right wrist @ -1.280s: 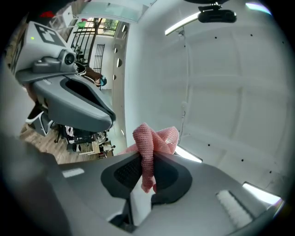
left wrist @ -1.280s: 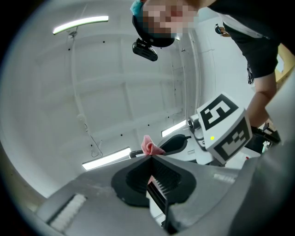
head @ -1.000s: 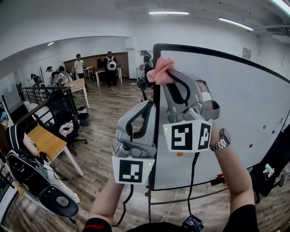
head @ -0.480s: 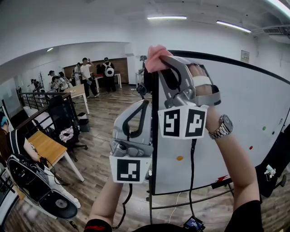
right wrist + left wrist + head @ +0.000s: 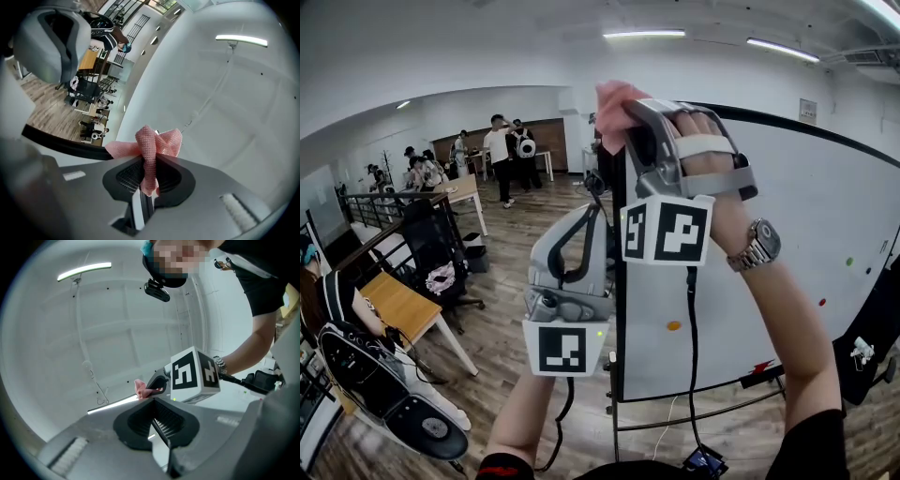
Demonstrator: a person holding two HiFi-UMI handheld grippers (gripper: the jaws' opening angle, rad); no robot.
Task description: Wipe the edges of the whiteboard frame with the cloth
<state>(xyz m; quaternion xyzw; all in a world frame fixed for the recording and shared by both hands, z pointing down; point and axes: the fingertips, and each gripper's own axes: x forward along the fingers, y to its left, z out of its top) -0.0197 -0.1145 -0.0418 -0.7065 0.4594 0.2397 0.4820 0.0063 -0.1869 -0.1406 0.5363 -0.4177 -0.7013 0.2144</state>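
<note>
The whiteboard (image 5: 806,216) stands upright with a black frame (image 5: 787,120). My right gripper (image 5: 623,117) is raised at the frame's top left corner and is shut on the pink cloth (image 5: 613,97). In the right gripper view the cloth (image 5: 154,143) bunches out of the closed jaws of that gripper (image 5: 143,163), just above the black frame strip (image 5: 61,143). My left gripper (image 5: 596,216) is lower, beside the frame's left edge (image 5: 616,281), jaws shut with nothing in them. The left gripper view looks up past its own jaws (image 5: 152,401) at the cloth (image 5: 141,388).
Several people (image 5: 502,141) stand at the far end of the room by tables. A wooden desk (image 5: 403,295), an office chair (image 5: 431,244) and a black bag (image 5: 384,384) are at the left. Small magnets (image 5: 673,326) dot the board. A cable hangs under my right wrist.
My right gripper has slid the cloth upward along the left frame edge to the top corner. The left gripper has stayed about where it was.
</note>
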